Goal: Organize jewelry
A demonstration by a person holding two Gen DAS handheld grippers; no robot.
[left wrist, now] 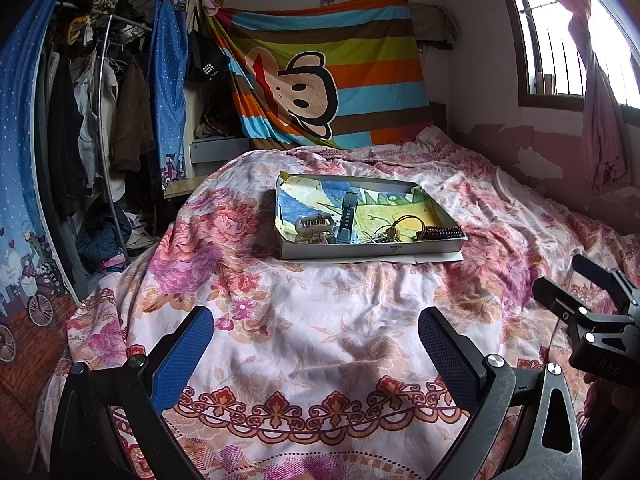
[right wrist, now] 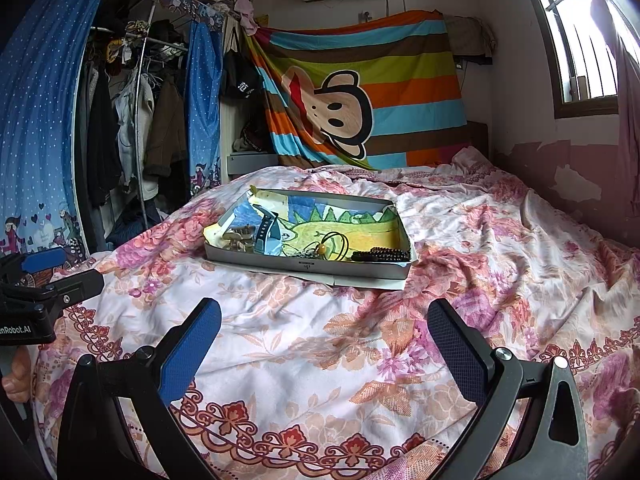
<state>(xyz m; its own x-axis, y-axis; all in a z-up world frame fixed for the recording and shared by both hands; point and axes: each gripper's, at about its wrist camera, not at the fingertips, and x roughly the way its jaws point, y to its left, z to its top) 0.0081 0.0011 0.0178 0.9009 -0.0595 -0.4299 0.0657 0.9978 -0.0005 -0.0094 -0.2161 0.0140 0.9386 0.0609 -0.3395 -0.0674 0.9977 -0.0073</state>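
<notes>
1. The left gripper (left wrist: 316, 334), with blue textured pads on black fingers, is hovering low over the pink floral bedspread (left wrist: 340, 312), its jaws spread wide and holding nothing.
2. The right gripper (right wrist: 324, 328), of the same build, is hanging just beside it over the same cover, its fingers likewise standing well apart and empty.
3. Each tool is showing at the edge of the other's view, and part of a hand (right wrist: 16, 376) is gripping the left one's handle.
4. Ahead of both claws, well apart from the fingertips, the shallow grey cardboard tray (right wrist: 308, 268) lined with a colourful dinosaur drawing is sitting on the bed, resting on a flat white sheet.
5. Inside the tray, a beige plastic hair claw (left wrist: 314, 226) is lying at the left, a blue watch strap (left wrist: 347, 220) just right of it, a black cord necklace with a yellow bead (right wrist: 330, 244) further right, and a dark beaded bracelet (right wrist: 380, 256) along the right front edge.
6. Beyond the bed, a striped cartoon monkey sheet (left wrist: 320, 72) is hanging on the wall.
</notes>
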